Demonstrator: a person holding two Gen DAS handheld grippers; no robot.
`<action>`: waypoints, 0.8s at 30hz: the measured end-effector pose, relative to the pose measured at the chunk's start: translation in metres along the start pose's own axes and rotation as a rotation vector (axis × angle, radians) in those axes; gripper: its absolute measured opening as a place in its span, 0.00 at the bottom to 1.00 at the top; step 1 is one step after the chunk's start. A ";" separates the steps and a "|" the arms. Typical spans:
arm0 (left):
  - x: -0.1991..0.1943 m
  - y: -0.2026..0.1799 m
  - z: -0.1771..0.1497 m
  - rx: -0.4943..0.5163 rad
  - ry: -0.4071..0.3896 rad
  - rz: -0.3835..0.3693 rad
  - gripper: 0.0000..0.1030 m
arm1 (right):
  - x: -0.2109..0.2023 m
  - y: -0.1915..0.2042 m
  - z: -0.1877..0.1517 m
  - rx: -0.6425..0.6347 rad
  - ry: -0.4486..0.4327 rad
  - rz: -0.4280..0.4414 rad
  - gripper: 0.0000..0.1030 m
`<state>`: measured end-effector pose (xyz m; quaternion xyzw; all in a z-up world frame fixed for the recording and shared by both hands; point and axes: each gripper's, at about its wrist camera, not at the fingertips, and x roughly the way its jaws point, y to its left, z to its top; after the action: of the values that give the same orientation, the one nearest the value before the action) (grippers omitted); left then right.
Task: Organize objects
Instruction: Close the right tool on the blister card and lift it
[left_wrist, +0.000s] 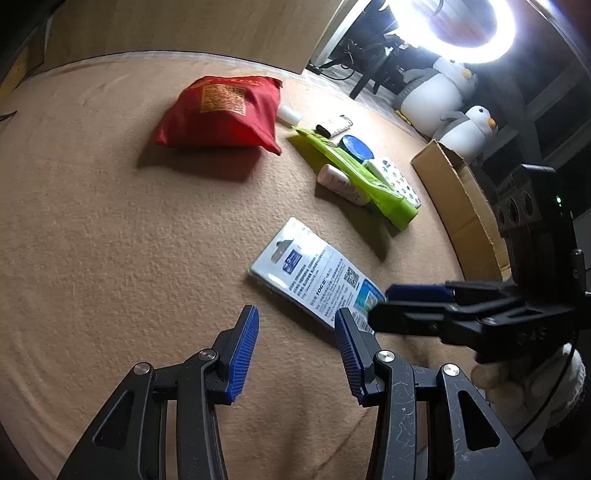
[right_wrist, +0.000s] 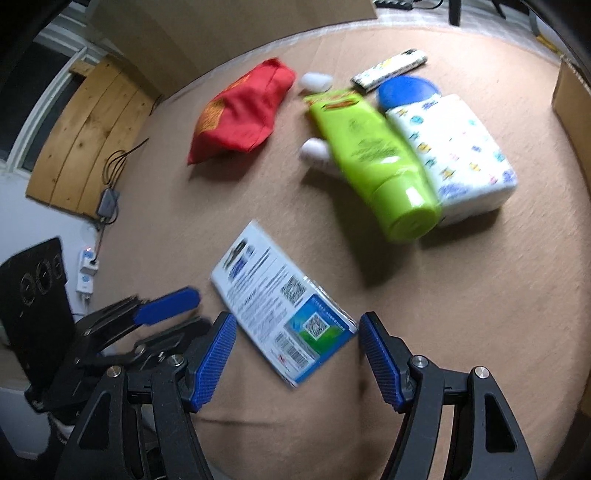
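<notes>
Both tools spread, right tool (right_wrist: 297, 354) straddling blister card (right_wrist: 284, 314) untouched, left tool (left_wrist: 297, 354) empty, print blurred.

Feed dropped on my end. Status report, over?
Left gripper open, empty. Right gripper open, straddling flat white-and-blue blister card on tan carpet. Nothing blocking; green tube clear beyond.

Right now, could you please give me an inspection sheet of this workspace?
Surface: tan felt mat, bare at the near left.
Job's things: flat blister card, red pouch, green tube, patterned tissue pack, blue tin, cardboard box.
Clutter: two plush penguins beyond the mat.
Grippers: left gripper open, empty; right gripper open, straddling the card's near end.
Cables: black cord by the wall.
Surroundings: ring light, wooden panel.
</notes>
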<state>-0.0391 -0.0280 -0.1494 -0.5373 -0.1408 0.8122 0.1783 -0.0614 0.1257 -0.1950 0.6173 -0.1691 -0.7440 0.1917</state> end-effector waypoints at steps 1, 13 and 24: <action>-0.001 0.002 0.000 -0.005 -0.002 0.002 0.45 | 0.001 0.000 -0.001 0.005 0.005 0.014 0.64; -0.017 0.021 -0.005 -0.057 -0.029 0.011 0.45 | 0.005 0.051 -0.003 -0.190 -0.058 -0.207 0.65; -0.039 0.046 -0.008 -0.112 -0.073 0.020 0.45 | 0.034 0.075 0.008 -0.312 0.011 -0.317 0.65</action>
<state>-0.0239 -0.0864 -0.1397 -0.5180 -0.1873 0.8237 0.1345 -0.0690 0.0439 -0.1866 0.6030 0.0484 -0.7786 0.1666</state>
